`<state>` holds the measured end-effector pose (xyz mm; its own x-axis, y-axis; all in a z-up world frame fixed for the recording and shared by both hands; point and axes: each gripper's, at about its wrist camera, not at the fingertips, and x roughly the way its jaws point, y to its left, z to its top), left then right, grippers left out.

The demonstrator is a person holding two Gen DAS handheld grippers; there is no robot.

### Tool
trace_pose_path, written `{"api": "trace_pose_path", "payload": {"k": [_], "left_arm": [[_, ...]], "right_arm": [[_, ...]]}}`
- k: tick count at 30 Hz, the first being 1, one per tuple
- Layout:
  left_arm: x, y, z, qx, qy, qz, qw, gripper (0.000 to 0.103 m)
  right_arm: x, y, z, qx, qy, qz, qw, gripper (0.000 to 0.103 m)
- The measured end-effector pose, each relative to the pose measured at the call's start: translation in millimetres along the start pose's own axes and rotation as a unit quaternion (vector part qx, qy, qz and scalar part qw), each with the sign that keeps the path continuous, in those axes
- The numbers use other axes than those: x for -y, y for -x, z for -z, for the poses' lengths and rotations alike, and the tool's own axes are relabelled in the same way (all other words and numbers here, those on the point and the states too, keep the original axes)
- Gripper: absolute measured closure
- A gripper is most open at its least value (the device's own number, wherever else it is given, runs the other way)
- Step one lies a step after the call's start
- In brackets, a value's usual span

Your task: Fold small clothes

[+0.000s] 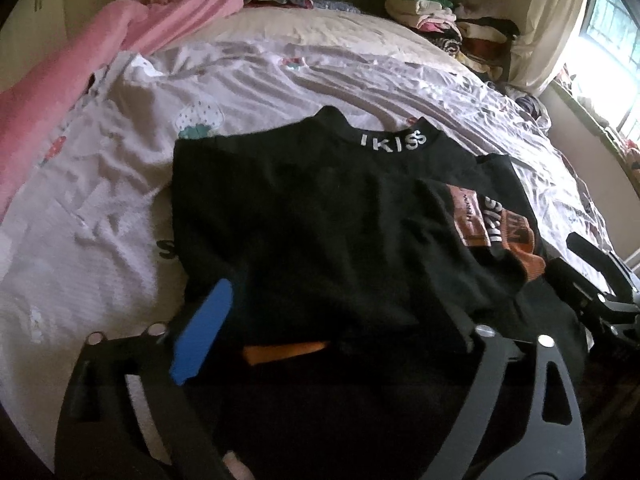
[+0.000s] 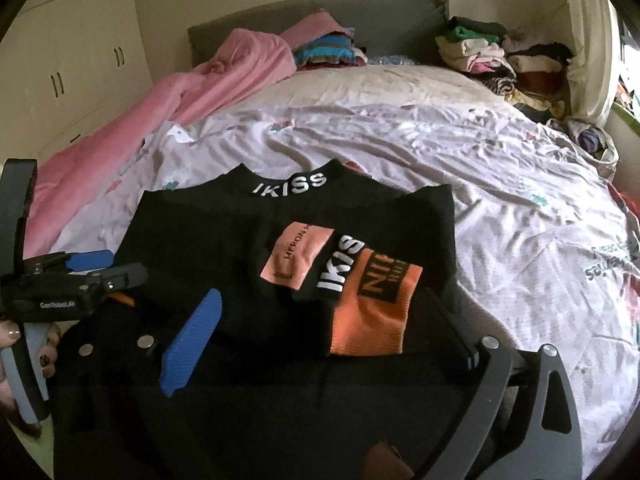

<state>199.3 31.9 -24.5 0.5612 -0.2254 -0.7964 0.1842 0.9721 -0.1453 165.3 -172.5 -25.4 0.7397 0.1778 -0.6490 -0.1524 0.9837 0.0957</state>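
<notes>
A black sweater with "IKISS" on its collar lies flat on the bed, collar pointing away from me. One sleeve with orange and pink patches is folded across its right side. My left gripper hovers open over the sweater's near left part, its blue pad clear of the cloth. My right gripper stands open over the near right part, just short of the orange cuff. Neither pair of jaws presses on fabric. The right wrist view shows the left gripper at the left edge, held by a hand.
A wrinkled pale printed sheet covers the bed. A pink blanket runs along the left side. Stacks of folded clothes and a striped pile sit by the headboard. Wardrobe doors stand at left, a window at right.
</notes>
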Motion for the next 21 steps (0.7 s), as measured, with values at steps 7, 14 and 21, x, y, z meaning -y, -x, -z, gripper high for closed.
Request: {"api": "trace_pose_path", "payload": {"k": [7, 14, 21], "left_arm": [[5.3, 14.2, -1.7, 0.018, -0.007, -0.007, 0.9998, 0.010], [4.7, 28.6, -0.9, 0.035, 0.000, -0.003, 0.9994, 0.010], [3.2, 46.2, 10.6, 0.052, 0.003, -0.010, 0.9986, 0.010]], "right_arm": [[-5.9, 8.8, -2.9, 0.009, 0.010, 0.007, 1.000, 0.006], [-8.9, 21.0, -3.3, 0.022, 0.016, 0.010, 1.000, 0.006], [-10.2, 33.2, -2.1, 0.031, 0.019, 0.022, 0.999, 0.006]]}}
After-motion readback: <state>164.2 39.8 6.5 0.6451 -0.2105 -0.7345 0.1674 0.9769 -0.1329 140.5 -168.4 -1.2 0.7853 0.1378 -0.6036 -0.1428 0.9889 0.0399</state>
